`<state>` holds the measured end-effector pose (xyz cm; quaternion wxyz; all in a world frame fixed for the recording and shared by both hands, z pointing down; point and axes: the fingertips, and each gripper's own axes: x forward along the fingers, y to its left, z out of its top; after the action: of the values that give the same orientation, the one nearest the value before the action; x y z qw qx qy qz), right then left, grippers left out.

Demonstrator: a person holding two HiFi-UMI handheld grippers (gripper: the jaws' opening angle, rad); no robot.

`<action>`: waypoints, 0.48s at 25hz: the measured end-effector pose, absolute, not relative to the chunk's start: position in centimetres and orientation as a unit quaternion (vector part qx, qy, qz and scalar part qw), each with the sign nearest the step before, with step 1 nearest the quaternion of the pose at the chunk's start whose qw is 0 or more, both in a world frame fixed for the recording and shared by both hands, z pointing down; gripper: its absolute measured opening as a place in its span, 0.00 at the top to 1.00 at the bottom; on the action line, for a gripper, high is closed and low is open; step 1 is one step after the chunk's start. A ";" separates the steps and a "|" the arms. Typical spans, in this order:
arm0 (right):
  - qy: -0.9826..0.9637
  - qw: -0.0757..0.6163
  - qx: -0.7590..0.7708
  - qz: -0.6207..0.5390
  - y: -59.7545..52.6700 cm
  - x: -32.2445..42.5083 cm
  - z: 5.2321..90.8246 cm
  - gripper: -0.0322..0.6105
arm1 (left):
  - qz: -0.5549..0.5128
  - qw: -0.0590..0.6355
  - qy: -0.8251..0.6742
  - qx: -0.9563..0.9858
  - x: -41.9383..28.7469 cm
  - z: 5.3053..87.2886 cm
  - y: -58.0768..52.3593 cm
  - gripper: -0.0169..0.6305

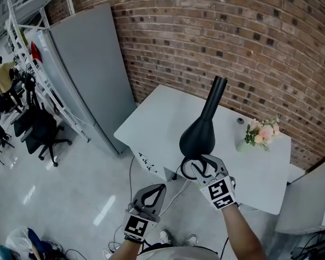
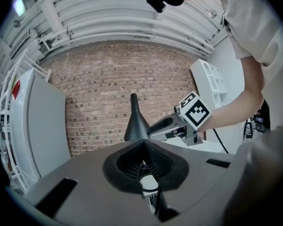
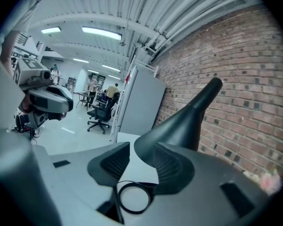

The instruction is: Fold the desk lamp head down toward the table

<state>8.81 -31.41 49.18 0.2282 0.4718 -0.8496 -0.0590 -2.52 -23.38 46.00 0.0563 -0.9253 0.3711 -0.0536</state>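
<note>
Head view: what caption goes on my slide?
Right gripper, jaws apart, at the black lamp head above the white table.

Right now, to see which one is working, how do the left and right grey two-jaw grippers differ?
The left gripper is shut and empty; the right gripper is open, with the rim of the black cone-shaped lamp head between its jaws. The left gripper hangs over the floor, off the white table; the right gripper is at its near edge. Both carry a square-marker cube.

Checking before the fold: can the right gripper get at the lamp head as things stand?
Probably yes. The right gripper sits right at the lamp head, jaws apart with the head's rim between them, and nothing stands in the way.
</note>
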 end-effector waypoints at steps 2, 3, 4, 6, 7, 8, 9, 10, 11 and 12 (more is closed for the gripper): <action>-0.851 0.218 0.475 -0.057 -30.9 8.6 48.7 0.70 | -0.052 0.054 0.372 -0.925 -2.6 46.0 -23.3 0.97; -0.851 0.212 0.477 -0.055 -30.7 8.6 48.4 0.70 | -0.051 0.052 0.372 -0.925 -2.5 45.9 -23.3 0.97; -0.851 0.207 0.480 -0.053 -30.4 8.5 48.2 0.70 | -0.049 0.050 0.372 -0.926 -2.5 45.9 -23.3 0.97; -0.851 0.195 0.484 -0.047 -29.7 8.4 47.8 0.70 | -0.044 0.048 0.371 -0.926 -2.3 45.8 -23.3 0.97; -0.852 0.188 0.487 -0.043 -29.2 8.3 47.7 0.70 | -0.042 0.047 0.371 -0.926 -2.3 45.8 -23.2 0.97; -0.853 0.181 0.489 -0.038 -28.7 8.1 47.6 0.70 | -0.041 0.045 0.372 -0.926 -2.3 45.9 -23.1 0.97; -0.853 0.173 0.491 -0.034 -28.2 7.9 47.6 0.71 | -0.039 0.042 0.375 -0.925 -2.4 45.9 -23.1 0.97; -0.854 0.165 0.492 -0.029 -27.6 7.7 47.6 0.72 | -0.038 0.038 0.377 -0.925 -2.5 46.0 -23.1 0.97; -0.855 0.159 0.492 -0.026 -27.0 7.4 47.6 0.72 | -0.037 0.034 0.380 -0.924 -2.6 46.1 -23.1 0.97; -0.857 0.155 0.491 -0.023 -26.5 7.2 47.7 0.73 | -0.036 0.031 0.382 -0.923 -2.6 46.2 -23.0 0.97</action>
<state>7.18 -26.50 47.66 0.1551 0.4912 -0.8568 -0.0230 -2.63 -23.05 46.17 0.0313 -0.9230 0.3818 -0.0360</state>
